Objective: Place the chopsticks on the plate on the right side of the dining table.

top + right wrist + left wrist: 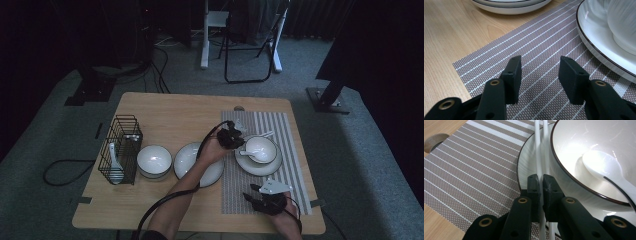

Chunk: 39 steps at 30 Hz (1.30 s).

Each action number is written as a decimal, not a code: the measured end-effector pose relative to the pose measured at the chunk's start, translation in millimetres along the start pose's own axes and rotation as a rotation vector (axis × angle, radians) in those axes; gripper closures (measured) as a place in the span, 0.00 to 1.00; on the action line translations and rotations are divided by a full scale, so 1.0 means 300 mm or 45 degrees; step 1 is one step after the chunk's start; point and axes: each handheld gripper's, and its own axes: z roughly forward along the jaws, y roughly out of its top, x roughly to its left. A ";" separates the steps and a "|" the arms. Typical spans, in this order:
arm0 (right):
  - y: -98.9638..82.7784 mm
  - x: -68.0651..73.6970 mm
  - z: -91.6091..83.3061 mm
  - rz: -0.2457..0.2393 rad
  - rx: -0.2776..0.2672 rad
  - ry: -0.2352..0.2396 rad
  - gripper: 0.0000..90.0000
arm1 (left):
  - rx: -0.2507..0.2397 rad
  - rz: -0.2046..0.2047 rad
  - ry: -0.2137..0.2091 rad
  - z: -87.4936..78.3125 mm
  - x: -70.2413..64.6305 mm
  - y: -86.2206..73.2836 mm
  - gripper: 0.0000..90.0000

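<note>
A white bowl with a dark rim stands on a white plate on the striped placemat. In the bowl lies a white spoon. My left gripper hovers at the plate's left side, shut on a pair of white chopsticks. These run from the left gripper over the plate's rim beside the bowl. My right gripper rests low over the placemat's near end. The right gripper is open, with only placemat between its jaws.
A black wire rack with a white spoon stands at the table's left. Next to it come an empty bowl and a second plate. A folding chair and cables lie on the floor beyond the table.
</note>
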 end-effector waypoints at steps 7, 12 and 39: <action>0.000 0.000 0.001 -0.001 0.000 0.000 0.59 | -0.003 -0.018 -0.017 -0.002 0.010 -0.008 0.94; 0.000 0.000 0.000 0.003 -0.002 0.003 0.59 | -0.006 -0.038 -0.034 -0.003 0.018 -0.013 0.93; 0.000 0.003 0.002 -0.010 0.003 0.000 0.59 | -0.083 -0.087 -0.051 -0.082 0.025 -0.059 0.81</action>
